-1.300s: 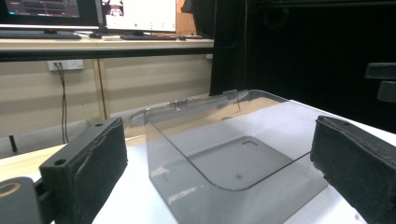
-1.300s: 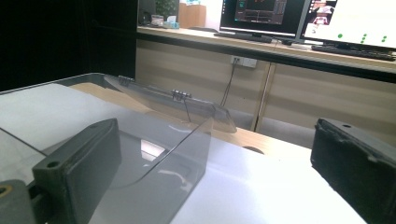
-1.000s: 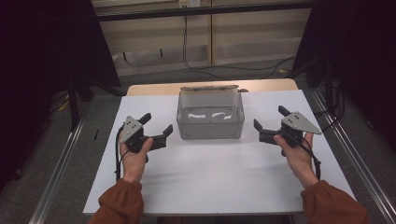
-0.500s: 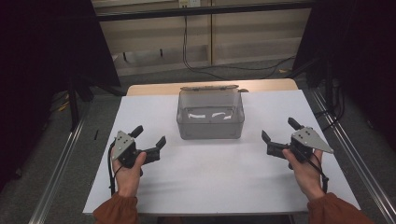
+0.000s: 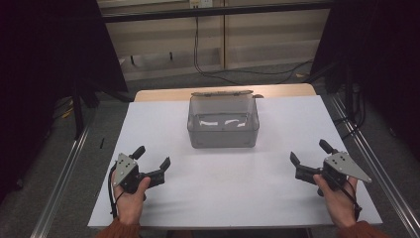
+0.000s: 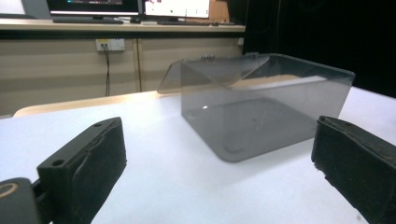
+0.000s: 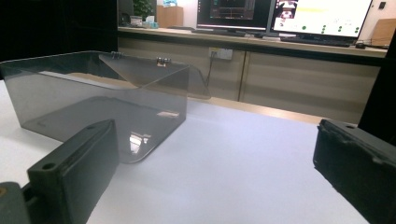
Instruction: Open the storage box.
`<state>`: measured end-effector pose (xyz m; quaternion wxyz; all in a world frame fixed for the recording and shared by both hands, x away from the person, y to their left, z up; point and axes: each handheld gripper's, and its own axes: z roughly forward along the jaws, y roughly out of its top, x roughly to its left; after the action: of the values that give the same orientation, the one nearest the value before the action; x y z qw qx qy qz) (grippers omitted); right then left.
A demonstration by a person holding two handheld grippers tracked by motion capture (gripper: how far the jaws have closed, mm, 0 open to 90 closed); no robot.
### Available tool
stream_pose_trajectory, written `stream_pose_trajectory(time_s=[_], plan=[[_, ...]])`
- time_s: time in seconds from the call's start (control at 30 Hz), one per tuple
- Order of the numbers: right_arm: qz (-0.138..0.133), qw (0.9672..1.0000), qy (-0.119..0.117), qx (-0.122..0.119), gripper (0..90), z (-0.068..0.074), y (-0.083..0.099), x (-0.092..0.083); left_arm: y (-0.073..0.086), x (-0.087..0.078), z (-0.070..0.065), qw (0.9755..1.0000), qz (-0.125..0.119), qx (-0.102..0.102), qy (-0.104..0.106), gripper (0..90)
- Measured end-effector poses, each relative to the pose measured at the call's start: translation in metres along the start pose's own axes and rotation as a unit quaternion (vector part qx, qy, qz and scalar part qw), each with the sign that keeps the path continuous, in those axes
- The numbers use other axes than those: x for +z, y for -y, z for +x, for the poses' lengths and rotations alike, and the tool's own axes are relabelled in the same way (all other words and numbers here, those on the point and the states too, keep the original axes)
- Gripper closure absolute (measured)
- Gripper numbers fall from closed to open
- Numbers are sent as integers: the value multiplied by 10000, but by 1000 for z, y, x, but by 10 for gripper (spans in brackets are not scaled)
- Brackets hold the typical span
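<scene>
A clear smoky plastic box (image 5: 223,122) with a hinged lid (image 5: 222,93) tipped open at the back stands at the middle of the white table (image 5: 233,173). My left gripper (image 5: 152,158) rests low at the near left, open and holding nothing. Open too is my right gripper (image 5: 309,151) at the near right, with nothing between its jaws. In the left gripper view the box (image 6: 261,105) lies ahead to the right; in the right gripper view the box (image 7: 100,100) lies ahead to the left. Both grippers are well apart from the box.
The table's front edge runs just below my hands. Metal rails (image 5: 62,188) flank the table on both sides. Beyond the far edge a wooden strip (image 5: 158,94), cabinets and a hanging cable (image 5: 196,44) show. Monitors (image 7: 280,14) sit on a far counter.
Both grippers have drawn back toward the front edge of the table and outward, away from the box. They stay open. The box has not moved.
</scene>
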<state>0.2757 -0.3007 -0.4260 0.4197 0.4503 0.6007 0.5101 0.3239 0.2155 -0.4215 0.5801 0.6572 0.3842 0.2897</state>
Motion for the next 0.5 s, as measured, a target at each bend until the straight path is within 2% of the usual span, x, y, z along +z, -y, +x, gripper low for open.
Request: stream_pose_trajectory(time_s=[0.07, 0.13, 0.2, 0.27, 0.37, 0.43, 0.5], plan=[[-2, 10000, 53, 3, 1, -2, 1, -4, 1, -3, -1, 10000, 13, -15, -73, 30], [-29, 9999, 104, 43, 0, -3, 2, -9, 2, -6, -1, 10000, 13, -65, -55, 30], [11, 9999, 147, 17, 0, -3, 5, -13, 3, -10, -1, 9999, 22, -63, -156, 30], [63, 9999, 56, 79, 0, -3, 8, -18, 5, -15, 0, 9997, 45, -145, -174, 29], [39, 9999, 89, 76, 0, -5, 11, -24, 10, -19, 2, 9996, 6, -203, -191, 28], [60, 9998, 147, 99, 0, -4, 12, -24, 12, -21, 4, 9993, -50, -264, -244, 27], [70, 9998, 105, 135, 0, -4, 12, -21, 14, -18, 4, 9993, -15, -310, -196, 27]])
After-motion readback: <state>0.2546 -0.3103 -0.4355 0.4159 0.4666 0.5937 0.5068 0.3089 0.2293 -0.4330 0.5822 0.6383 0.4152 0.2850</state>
